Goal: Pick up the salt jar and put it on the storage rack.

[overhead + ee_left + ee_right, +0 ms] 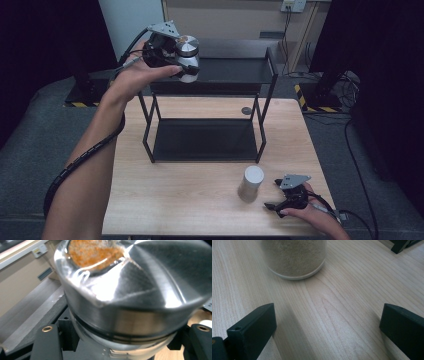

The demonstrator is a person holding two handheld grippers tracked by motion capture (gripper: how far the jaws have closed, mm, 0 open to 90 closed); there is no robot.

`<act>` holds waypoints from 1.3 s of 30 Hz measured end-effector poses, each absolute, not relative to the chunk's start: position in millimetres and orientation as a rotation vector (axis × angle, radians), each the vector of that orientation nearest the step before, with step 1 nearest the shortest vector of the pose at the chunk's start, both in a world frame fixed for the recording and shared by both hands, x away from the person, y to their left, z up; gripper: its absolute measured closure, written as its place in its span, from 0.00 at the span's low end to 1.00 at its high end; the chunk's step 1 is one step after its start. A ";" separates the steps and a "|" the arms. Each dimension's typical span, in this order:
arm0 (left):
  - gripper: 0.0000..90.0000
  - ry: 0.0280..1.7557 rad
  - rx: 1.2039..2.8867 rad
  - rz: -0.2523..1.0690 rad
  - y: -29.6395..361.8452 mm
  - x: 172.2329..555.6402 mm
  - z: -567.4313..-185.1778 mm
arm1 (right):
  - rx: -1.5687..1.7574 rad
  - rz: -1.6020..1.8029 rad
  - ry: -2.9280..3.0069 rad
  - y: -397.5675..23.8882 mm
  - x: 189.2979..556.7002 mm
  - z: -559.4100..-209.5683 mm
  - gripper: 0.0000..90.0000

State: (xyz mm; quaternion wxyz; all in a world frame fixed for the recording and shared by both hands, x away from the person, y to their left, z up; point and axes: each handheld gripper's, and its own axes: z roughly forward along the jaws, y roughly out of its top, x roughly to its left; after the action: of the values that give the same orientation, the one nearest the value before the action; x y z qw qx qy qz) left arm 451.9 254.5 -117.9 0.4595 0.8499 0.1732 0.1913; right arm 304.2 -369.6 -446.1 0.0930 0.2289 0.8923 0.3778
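High view: the left tool is raised over the top shelf of a black two-tier rack that stands at the far half of the counter. Its jaws are clamped on a jar with a shiny metal lid, the jar lying between them and tipped a little, held above the shelf's left part rather than resting on it. A person's left forearm runs up from the bottom left to this tool, with a black cable coiled along it.

Left gripper view: the metal lid sits right in front of the camera, with the jar's glass body pressed between the two black jaws just below it. An orange, grainy patch shows on the lid's far upper side.

The right tool rests low at the near right corner of the counter, jaws spread apart and holding nothing. Just ahead of it and slightly to its left stands a second jar with a white lid, upright and apart from the jaws. Right gripper view shows that jar's base, filled with pale powder, beyond the open jaws, with bare wood between them.
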 end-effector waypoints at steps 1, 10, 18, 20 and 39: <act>0.33 0.447 2.083 0.475 254.4 452.2 -118.9 | 0.679 1.121 2.648 -369.6 304.2 -446.1 0.02; 0.33 0.552 2.071 0.537 245.9 450.9 -122.4 | 0.679 1.121 2.648 -369.6 304.2 -446.1 0.02; 0.33 0.637 2.067 0.578 236.7 449.8 -126.5 | 0.678 1.121 2.648 -369.6 304.2 -446.1 0.02; 0.33 0.656 2.062 0.580 235.4 450.3 -128.1 | 0.679 1.121 2.648 -369.6 304.2 -446.1 0.02; 0.33 0.742 2.021 0.588 225.4 458.5 -140.8 | 0.679 1.122 2.648 -369.6 304.2 -446.1 0.02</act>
State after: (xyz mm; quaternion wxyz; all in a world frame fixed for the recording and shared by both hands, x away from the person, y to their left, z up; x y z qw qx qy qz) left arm 458.5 225.4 -140.8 0.4393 0.8135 0.2987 0.2367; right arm 304.2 -369.6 -446.1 0.0931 0.2288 0.8923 0.3779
